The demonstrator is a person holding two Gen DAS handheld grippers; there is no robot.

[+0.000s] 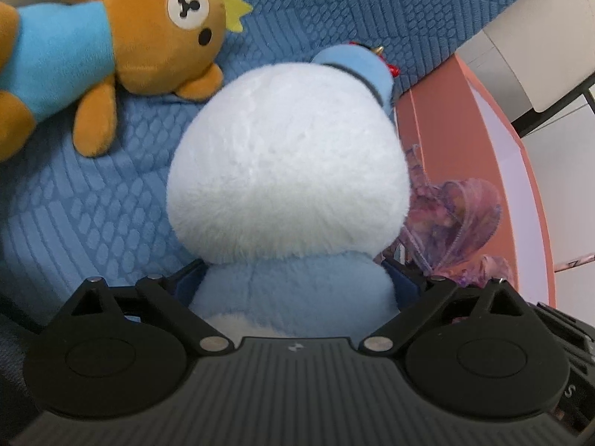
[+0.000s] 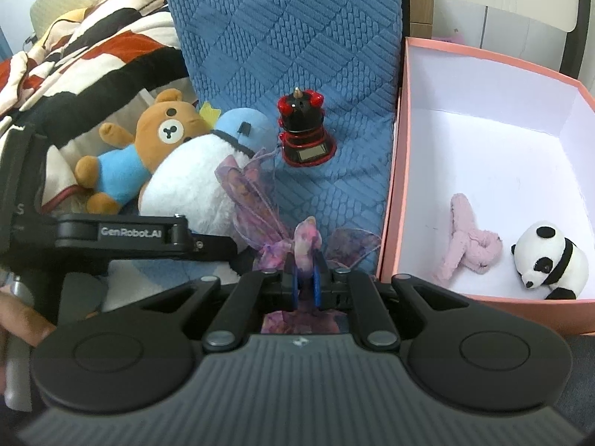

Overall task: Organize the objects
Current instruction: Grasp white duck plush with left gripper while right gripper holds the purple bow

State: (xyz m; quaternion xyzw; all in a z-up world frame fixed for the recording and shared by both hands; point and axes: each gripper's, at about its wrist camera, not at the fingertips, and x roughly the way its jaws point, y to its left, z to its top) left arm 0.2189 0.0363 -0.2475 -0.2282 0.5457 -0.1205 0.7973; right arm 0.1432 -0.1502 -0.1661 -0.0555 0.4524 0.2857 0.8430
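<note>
Left wrist view: left gripper (image 1: 293, 282) clamping one blue-white plush (image 1: 286, 171), filling frame centre on blue quilt (image 1: 316, 7); one brown bear (image 1: 122, 37) lying upper left; one purple gauze bow (image 1: 453, 215) at right.

Right wrist view: right gripper (image 2: 305, 282) pinching bow (image 2: 306, 241), lower centre. One black-red figure (image 2: 305, 130) standing mid-frame. Pink box (image 2: 394, 193) at right holding one panda (image 2: 554, 260) and one pink knitted piece (image 2: 468, 245).
</note>
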